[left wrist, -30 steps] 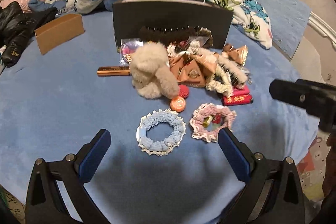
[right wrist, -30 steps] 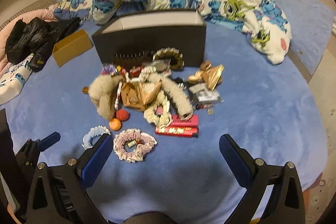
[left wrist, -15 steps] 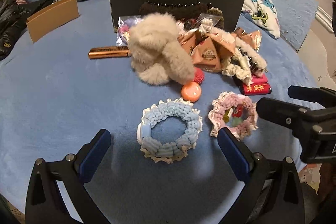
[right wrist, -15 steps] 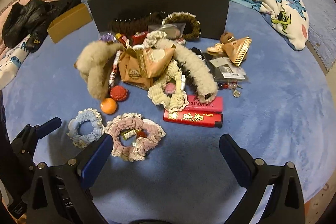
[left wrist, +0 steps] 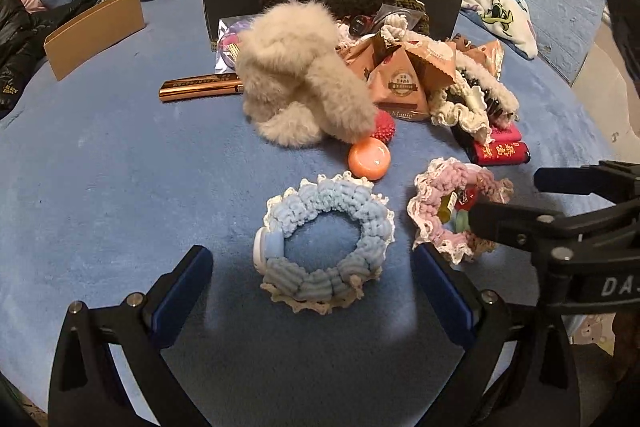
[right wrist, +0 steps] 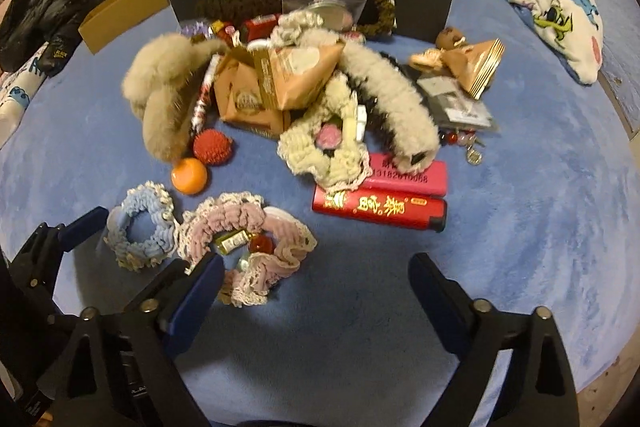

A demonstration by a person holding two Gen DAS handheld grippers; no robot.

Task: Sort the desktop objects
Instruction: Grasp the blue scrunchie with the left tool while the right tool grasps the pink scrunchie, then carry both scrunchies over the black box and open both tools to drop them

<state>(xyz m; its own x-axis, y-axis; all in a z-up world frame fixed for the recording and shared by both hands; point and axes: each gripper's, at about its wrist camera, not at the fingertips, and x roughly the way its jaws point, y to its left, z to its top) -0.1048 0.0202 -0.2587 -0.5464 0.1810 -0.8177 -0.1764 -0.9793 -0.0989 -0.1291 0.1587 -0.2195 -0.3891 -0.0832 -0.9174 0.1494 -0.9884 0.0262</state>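
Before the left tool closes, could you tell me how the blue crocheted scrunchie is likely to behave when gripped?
The blue scrunchie looks like soft yarn with a lace edge, so it will probably squash and flop rather than hold its ring shape. It seems light, and, lying flat on the blue blanket, unlikely to roll. The open left tool straddles it.

Pale blue scrunchie (left wrist: 326,247) edged cream; pink scrunchie (right wrist: 244,247) laced white; orange ball (right wrist: 189,175); red lighter (right wrist: 378,209) lettered gold; blue blanket (right wrist: 540,227).
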